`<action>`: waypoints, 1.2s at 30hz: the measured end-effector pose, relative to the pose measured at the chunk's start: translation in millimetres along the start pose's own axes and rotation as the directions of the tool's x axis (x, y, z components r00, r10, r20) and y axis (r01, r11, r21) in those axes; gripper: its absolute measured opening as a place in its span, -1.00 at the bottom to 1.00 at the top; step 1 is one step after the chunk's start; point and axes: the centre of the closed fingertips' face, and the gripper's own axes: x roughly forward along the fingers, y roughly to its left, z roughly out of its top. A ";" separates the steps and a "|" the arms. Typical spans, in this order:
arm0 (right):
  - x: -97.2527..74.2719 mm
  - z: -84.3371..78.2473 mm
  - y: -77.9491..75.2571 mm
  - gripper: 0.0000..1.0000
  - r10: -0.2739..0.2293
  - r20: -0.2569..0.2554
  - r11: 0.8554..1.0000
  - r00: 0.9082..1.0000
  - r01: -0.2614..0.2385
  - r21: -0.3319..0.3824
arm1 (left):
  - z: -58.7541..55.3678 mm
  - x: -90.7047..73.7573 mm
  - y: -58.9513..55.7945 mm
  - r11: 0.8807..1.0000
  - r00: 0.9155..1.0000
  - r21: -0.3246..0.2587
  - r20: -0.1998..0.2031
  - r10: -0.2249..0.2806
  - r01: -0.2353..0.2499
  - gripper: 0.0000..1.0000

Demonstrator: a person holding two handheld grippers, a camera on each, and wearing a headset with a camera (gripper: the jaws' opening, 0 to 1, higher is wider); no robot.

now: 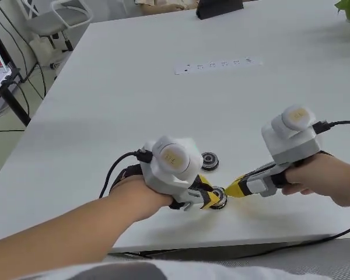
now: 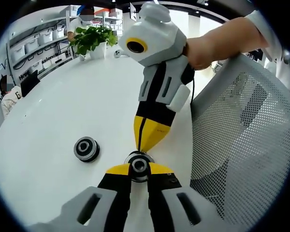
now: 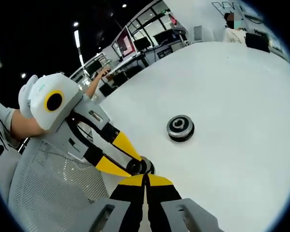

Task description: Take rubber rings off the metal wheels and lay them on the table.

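Left claw (image 2: 138,170): narrow, its yellow tips are clamped on either side of a small metal wheel (image 2: 138,162), with the hub showing between them.
Wheel: sits low on the white desk (image 1: 134,87), close to the near edge, at about 6 o'clock from the desk's middle in my head view.
Right claw (image 3: 145,180): jaws pressed together to a thin seam. The pointed tip meets the held wheel's rim from the 3 o'clock side in the head view. I cannot tell whether it has pinched any rubber.
Claws together: nose to nose over the one wheel, with the right tip touching the wheel between the left claw's tips.
Second wheel (image 3: 180,128): lies flat on the desk at about 11 o'clock from the held wheel, near it but apart, touched by nothing.
Rubber ring (image 2: 77,149): a dark band around the second wheel's rim, still on it. On the held wheel the jaws hide too much for me to judge.
Power strip (image 1: 219,64): white, far across the desk at 12 o'clock, well apart from the work.
Plant (image 2: 92,38): green leaves at the far corner, about 1 o'clock in the head view.
Mesh chair (image 2: 241,145): grey backrest just off the near edge of the desk, beside the claws.
In the way: only each claw crowds the other at the wheel.
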 end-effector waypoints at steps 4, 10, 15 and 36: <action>0.4 0.6 1.3 -1.00 -0.001 -0.001 1.000 1.000 0.001 -0.006 | 0.0 0.0 -0.3 1.000 1.000 0.002 -0.002 0.002 -0.002 -0.86; 1.1 1.8 2.9 -1.00 0.007 0.002 1.000 1.000 -0.007 -0.007 | 0.1 0.3 -0.5 1.000 1.000 0.006 -0.007 0.004 -0.004 -0.86; 2.7 2.2 5.3 -1.00 0.016 0.002 1.000 1.000 -0.016 -0.027 | 0.0 0.4 -0.7 1.000 1.000 0.007 -0.008 0.003 -0.003 -0.86; 6.6 3.8 10.1 -1.00 0.052 0.010 0.998 0.999 -0.052 -0.028 | -0.8 0.0 -1.9 1.000 1.000 0.012 -0.015 0.003 -0.003 -0.86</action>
